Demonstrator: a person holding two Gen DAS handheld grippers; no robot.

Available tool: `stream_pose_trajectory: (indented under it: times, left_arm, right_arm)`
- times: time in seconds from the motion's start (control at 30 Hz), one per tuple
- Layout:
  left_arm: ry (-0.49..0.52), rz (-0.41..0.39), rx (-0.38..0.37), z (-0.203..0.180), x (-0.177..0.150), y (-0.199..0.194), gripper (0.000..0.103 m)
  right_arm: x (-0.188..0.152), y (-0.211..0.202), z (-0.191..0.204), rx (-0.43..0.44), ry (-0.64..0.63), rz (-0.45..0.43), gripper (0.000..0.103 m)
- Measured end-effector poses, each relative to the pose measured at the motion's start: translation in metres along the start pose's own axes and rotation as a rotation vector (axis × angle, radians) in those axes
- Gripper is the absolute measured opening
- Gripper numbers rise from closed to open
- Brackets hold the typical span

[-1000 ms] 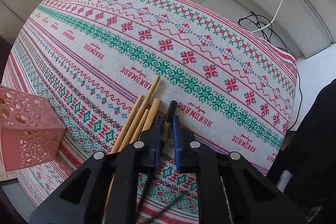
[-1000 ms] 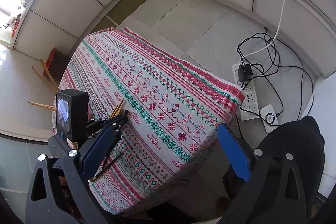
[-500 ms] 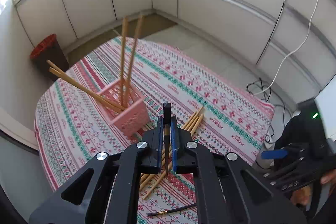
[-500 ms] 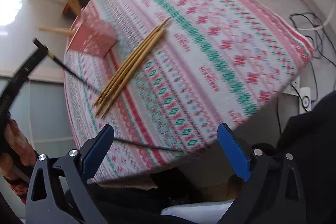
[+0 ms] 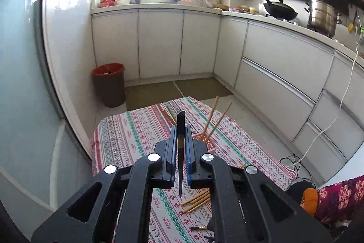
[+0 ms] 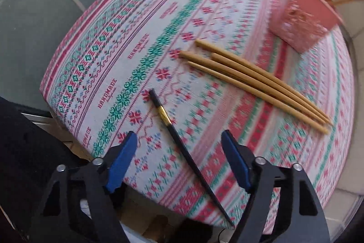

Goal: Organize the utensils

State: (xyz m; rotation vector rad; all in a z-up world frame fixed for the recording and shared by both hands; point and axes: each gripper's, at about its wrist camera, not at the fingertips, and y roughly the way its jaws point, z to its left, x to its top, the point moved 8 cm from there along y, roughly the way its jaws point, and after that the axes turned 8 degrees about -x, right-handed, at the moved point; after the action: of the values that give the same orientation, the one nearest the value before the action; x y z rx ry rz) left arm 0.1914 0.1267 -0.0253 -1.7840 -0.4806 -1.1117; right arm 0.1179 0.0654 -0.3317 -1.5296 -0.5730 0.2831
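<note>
1 black chopstick (image 5: 181, 142) sits clenched in the left tool (image 5: 181, 138); another (image 6: 182, 145) lies between the released right tool's (image 6: 179, 165) fingers.

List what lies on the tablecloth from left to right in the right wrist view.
Black chopstick → four wooden chopsticks lying side by side → pink basket at the far right, blurred.

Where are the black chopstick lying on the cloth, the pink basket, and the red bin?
black chopstick (image 6: 182, 142), right wrist view, middle of its dark shaft.
pink basket (image 6: 302, 24), right wrist view, its perforated side wall.
red bin (image 5: 110, 85), left wrist view, its brown front.
</note>
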Motion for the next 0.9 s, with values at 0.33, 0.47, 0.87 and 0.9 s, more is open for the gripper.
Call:
stream_pose_trajectory:
  times: [0.33, 0.47, 0.87, 0.9]
  left_arm:
    - [-0.092, -0.046, 0.044, 0.031, 0.005, -0.027, 0.006]
    - [-0.087, -0.029, 0.035, 0.026, 0.004, -0.022, 0.006]
    - [-0.108, 0.018, -0.017, 0.004, 0.004, 0.004, 0.006]
    - [-0.113, 0.018, -0.019, 0.003, 0.007, 0.005, 0.006]
  right_arm:
    - [0.030, 0.013, 0.000, 0.066, 0.027, 0.006, 0.007]
    - [0.029, -0.002, -0.028, 0.095, 0.121, -0.046, 0.007]
    - [0.016, -0.155, -0.116, 0.115, 0.434, -0.456, 0.007]
    - [0.016, -0.163, -0.120, 0.114, 0.454, -0.477, 0.007]
